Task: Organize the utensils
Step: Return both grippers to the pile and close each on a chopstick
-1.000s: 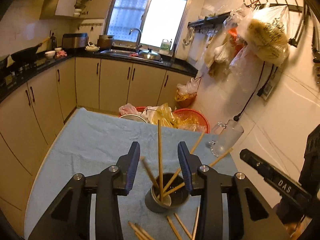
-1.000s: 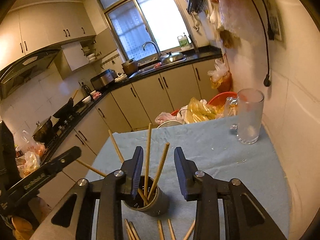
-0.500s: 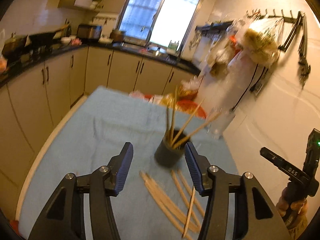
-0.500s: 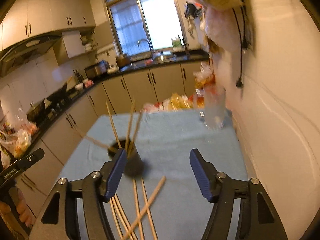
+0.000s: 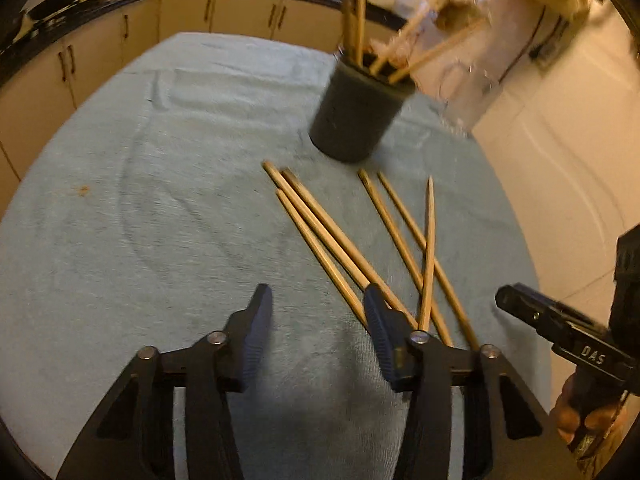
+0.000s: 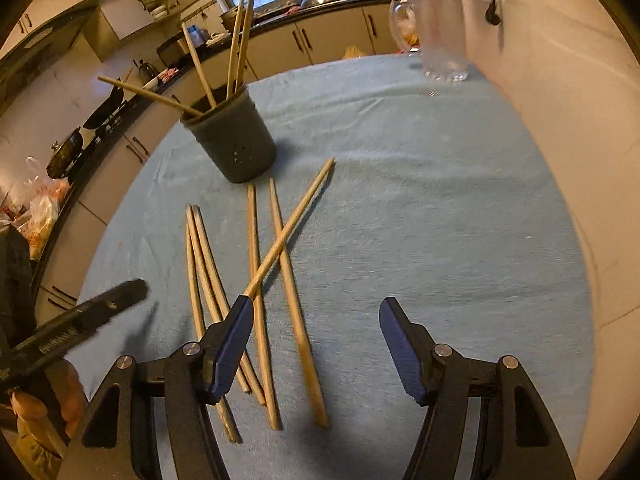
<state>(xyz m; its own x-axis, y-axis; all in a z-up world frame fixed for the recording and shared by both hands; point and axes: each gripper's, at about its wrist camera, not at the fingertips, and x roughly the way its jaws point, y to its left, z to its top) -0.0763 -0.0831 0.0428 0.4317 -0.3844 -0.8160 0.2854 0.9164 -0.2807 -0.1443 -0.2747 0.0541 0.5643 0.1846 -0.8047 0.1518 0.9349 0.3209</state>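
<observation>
Blue towel-covered table [image 6: 420,208] carries six loose chopsticks [image 6: 256,280]; dark holder [image 6: 236,140] at eleven o'clock. Left gripper [image 5: 316,312] and right gripper [image 6: 316,320] gape, empty.

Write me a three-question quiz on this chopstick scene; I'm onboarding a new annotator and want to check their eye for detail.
1. True or false: the left gripper is shut on a chopstick.
2. How many loose chopsticks lie on the blue cloth? A) four B) six C) nine
3. Fill in: the chopstick lying across the others crosses ____ of them in the right wrist view.

Key:
1. False; both the left gripper and the right gripper are open and hold nothing.
2. B; four more stand in the dark holder.
3. Two.
</observation>
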